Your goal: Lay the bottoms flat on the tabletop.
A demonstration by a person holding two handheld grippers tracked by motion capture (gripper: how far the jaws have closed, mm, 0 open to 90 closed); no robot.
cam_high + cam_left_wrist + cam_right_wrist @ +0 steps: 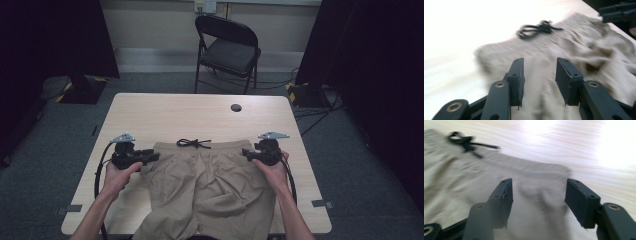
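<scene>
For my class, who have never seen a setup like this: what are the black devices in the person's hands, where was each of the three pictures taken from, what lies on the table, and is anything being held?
A person sits at a table and holds a hand-operated gripping tool in each hand; there is no robot arm. The high view is from a fixed camera above, looking down: the left tool and the right tool point inward at a pair of beige shorts lying flat, with a black drawstring tied at the waistband.

The other two pictures come from small cameras riding on the tools, each looking along its own two black jaws. In the left gripper view the left tool has its jaws apart over the shorts. In the right gripper view the right tool is likewise open above the waistband corner. Neither tool pinches the cloth, so nothing is held.
</scene>
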